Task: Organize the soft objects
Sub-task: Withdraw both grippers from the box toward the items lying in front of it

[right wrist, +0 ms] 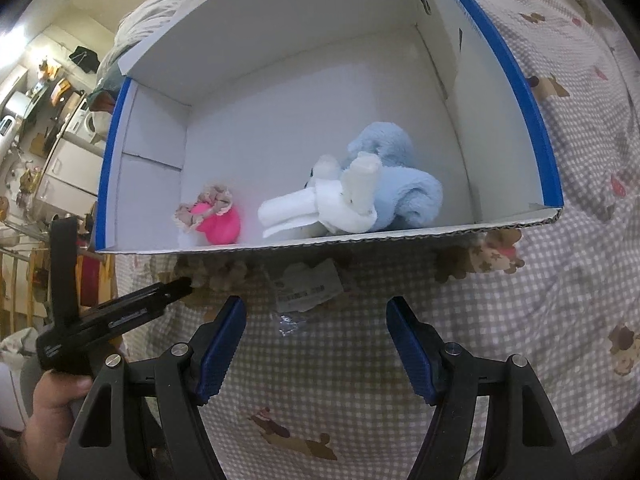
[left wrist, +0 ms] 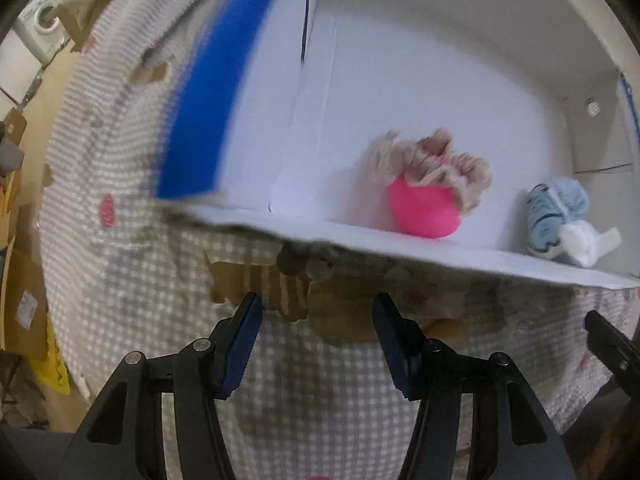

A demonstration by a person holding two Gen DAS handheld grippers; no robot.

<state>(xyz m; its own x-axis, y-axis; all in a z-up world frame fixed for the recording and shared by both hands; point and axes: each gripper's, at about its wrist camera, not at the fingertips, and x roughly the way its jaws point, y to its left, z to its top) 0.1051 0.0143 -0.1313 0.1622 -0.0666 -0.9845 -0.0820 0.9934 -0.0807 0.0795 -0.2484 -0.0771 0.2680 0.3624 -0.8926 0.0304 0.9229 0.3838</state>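
From the left wrist, the left tongs [left wrist: 318,308] hang spread and empty over the checked bedcover [left wrist: 132,300], and a brown plush toy [left wrist: 320,276] lies just ahead of their tips, half hidden under the near rim of the white box [left wrist: 440,256]. From the right wrist, the right tongs [right wrist: 316,312] are also spread and empty. Here the brown toy [right wrist: 218,274] stretches sideways along the box [right wrist: 360,240] edge, ahead and left of them, so the left tongs [right wrist: 182,284] look nearer.
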